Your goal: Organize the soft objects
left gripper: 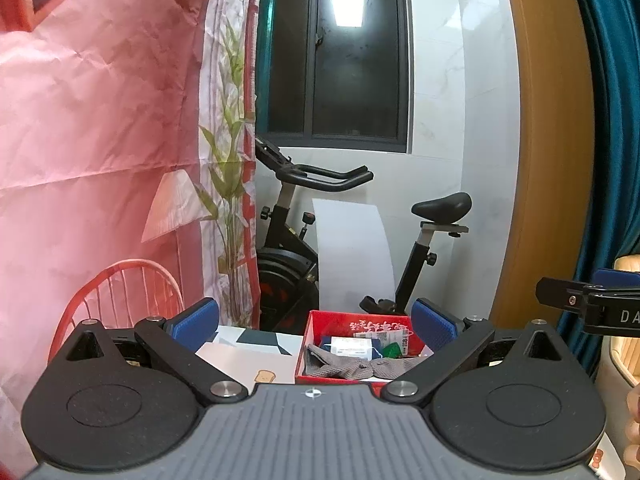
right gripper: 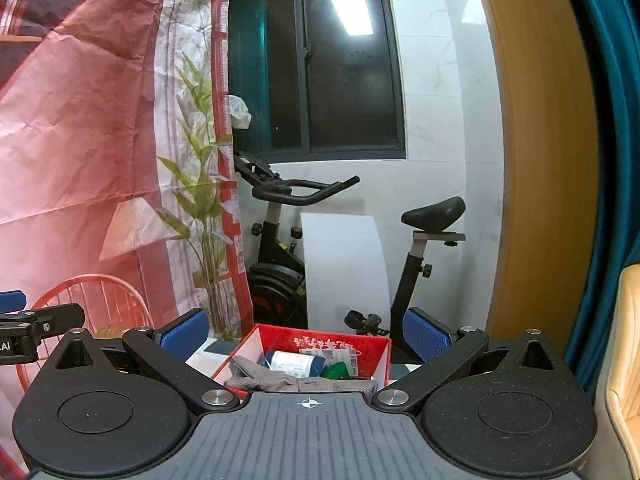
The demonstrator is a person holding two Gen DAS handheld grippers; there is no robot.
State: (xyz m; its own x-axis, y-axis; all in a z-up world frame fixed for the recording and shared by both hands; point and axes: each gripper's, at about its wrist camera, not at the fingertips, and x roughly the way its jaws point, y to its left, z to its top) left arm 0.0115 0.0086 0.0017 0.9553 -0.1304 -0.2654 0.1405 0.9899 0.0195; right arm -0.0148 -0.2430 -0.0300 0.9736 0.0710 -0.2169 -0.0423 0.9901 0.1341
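Left wrist view: my left gripper (left gripper: 314, 326) is spread wide, blue pads (left gripper: 196, 318) far apart, nothing between them. Straight ahead, between the fingers, sits the red box (left gripper: 320, 320) on the table (left gripper: 240, 360), at its far edge as far as I can see. Grey cloth (left gripper: 352, 366) lies in the box at the near side, draped over the near rim. Behind it in the box: a dark blue item with a white label (left gripper: 350, 347), a green piece (left gripper: 391, 350), some printed paper. My right gripper (left gripper: 592, 304) pokes in from the right edge, only partly visible. Exercise bike (left gripper: 288, 240) stands behind the table, under a dark window (left gripper: 340, 60). Pink printed curtain (left gripper: 100, 120) hangs left.

Right wrist view: my right gripper (right gripper: 306, 330) is also splayed fully, holding nothing. Red box (right gripper: 376, 356) sits just ahead, between the fingers, slightly left of centre. Grey cloth (right gripper: 280, 382) hangs over its near rim, partly hidden by the gripper body. Blue labelled item (right gripper: 294, 362) and green piece (right gripper: 336, 370) lie behind it. Left gripper (right gripper: 24, 320) shows at the left edge; can't tell its finger state from here. Teal curtain (right gripper: 608, 160) hangs right.
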